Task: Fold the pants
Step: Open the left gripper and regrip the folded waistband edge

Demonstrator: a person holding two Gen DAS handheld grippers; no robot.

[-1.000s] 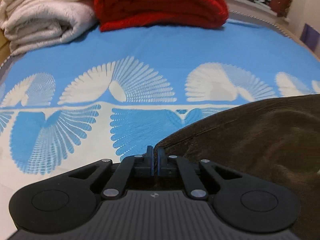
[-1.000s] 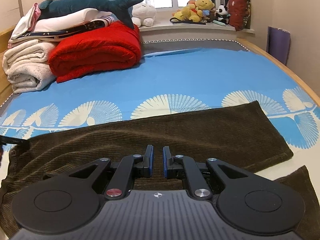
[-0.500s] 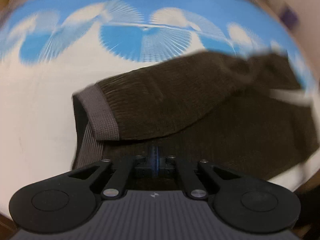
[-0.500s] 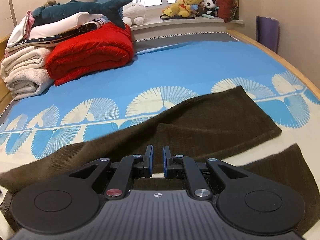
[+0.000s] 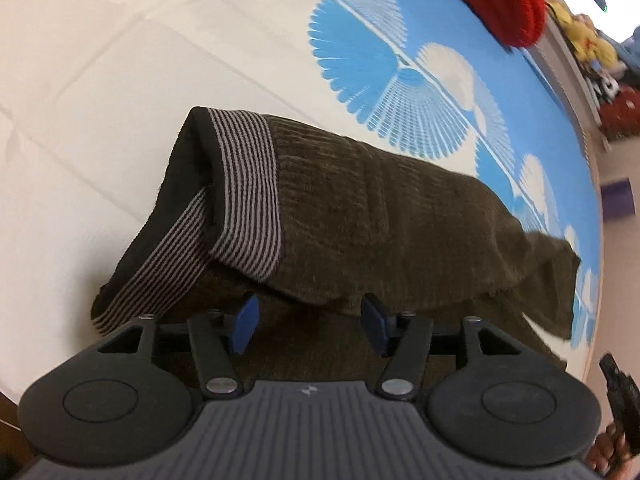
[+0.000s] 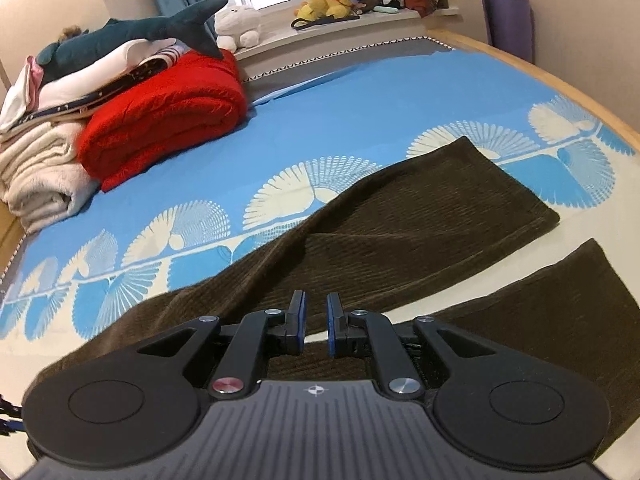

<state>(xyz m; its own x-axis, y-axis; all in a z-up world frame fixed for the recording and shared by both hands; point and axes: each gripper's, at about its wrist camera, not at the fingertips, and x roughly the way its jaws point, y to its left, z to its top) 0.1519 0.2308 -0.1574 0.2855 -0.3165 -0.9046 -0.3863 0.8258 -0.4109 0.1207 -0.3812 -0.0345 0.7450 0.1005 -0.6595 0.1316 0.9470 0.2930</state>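
The bed (image 6: 400,92), spread with a blue fan-patterned sheet, was occupied by the brown pants (image 5: 380,216), laid across its near side with the striped waistband (image 5: 244,196) doubled over onto the seat. The two legs were seen splayed apart in the right wrist view. The left gripper (image 5: 310,322) was held with jaws wide apart, nothing between them; the right gripper (image 6: 314,326) was narrowly parted, gripping nothing. The legs would best be aligned before further folding.
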